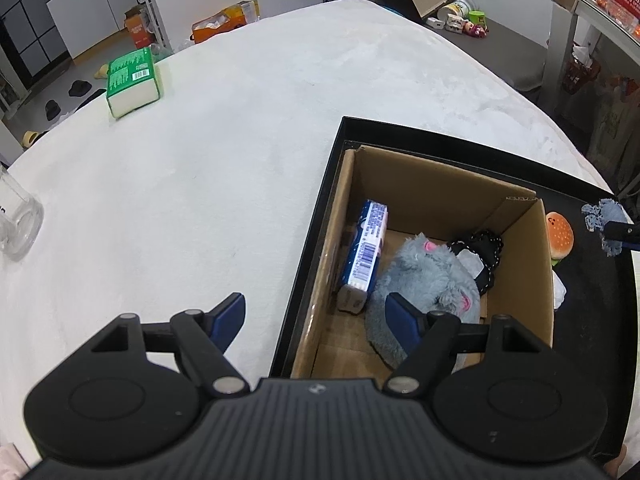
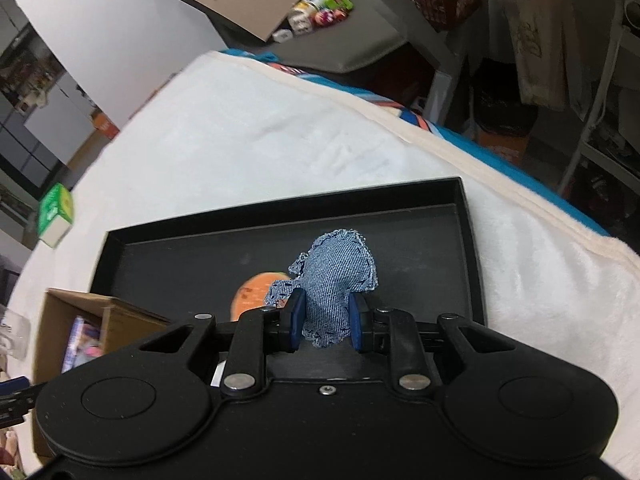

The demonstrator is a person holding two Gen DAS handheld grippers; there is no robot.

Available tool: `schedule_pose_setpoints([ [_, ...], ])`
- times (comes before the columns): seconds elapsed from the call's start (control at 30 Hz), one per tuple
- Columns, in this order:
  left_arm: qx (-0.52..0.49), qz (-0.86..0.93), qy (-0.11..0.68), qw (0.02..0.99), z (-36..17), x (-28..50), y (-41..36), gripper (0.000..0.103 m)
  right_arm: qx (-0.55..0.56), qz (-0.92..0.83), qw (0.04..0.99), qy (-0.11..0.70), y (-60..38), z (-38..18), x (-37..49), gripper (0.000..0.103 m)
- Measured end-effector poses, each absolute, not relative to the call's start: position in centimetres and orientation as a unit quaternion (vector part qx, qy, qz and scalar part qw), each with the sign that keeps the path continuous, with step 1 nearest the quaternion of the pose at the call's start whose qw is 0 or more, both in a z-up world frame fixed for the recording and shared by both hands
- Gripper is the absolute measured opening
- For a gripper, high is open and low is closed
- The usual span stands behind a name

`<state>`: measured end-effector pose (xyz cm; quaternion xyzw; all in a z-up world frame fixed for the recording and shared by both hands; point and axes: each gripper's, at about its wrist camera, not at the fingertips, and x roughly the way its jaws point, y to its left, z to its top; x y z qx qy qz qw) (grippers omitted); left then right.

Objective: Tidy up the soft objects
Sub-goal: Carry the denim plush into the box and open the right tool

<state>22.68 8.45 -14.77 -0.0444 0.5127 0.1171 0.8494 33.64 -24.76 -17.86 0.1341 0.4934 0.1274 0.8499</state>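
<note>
Surface: white plush blanket (image 1: pixel 224 168) spread over a table, cluttered room behind it.
Black tray (image 2: pixel 280 210): wide and shallow, lying on the blanket ahead of the right gripper and ahead-right of the left one.
Cardboard box (image 1: pixel 440 188): open-topped, standing in the tray; the left gripper's right finger hangs over its near end.
Left gripper (image 1: pixel 316 320): blue pads spread wide, nothing between them, straddling the tray's left rim.
Right gripper (image 2: pixel 325 322): pinching a denim toy (image 2: pixel 336 276) between its blue pads, held above the tray floor.
Grey plush mouse (image 1: pixel 432 280): inside the box, just ahead of the left gripper's right finger.
Tissue pack, blue and white (image 1: pixel 366 254): on edge against the box's left wall, beside the mouse.
Black cord (image 1: pixel 486 256): bundled in the box behind the mouse.
Green tissue pack (image 1: pixel 134 80): far ahead-left of the left gripper, on the blanket.
Burger plush (image 1: pixel 560 234): in the tray, just outside the box's right wall.
</note>
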Motion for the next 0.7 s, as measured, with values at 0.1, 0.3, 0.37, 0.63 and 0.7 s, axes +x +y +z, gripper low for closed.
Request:
schedule_pose_setpoints([
  [0.1,-0.048,0.113,0.512,0.85,-14.8,22.3,8.8,0.075,0.135,0.135,0.852,0.488,-24.3,-17.1,33.1,0.023],
  [0.3,-0.061,0.097,0.512,0.852,-14.8,21.4,9.6,0.075,0.124,0.158,0.858,0.473,-22.6,-15.0,31.6,0.023],
  [0.37,-0.06,0.091,0.509,0.854,-14.8,21.1,9.8,0.075,0.12,0.163,0.86,0.469,-21.9,-14.4,31.2,0.023],
  [0.63,-0.063,0.072,0.508,0.856,-15.0,20.0,10.3,0.075,0.103,0.201,0.861,0.455,-18.2,-12.0,29.7,0.023],
  [0.7,-0.066,0.07,0.507,0.856,-15.1,19.8,10.6,0.075,0.098,0.209,0.861,0.454,-17.4,-11.6,29.4,0.023],
])
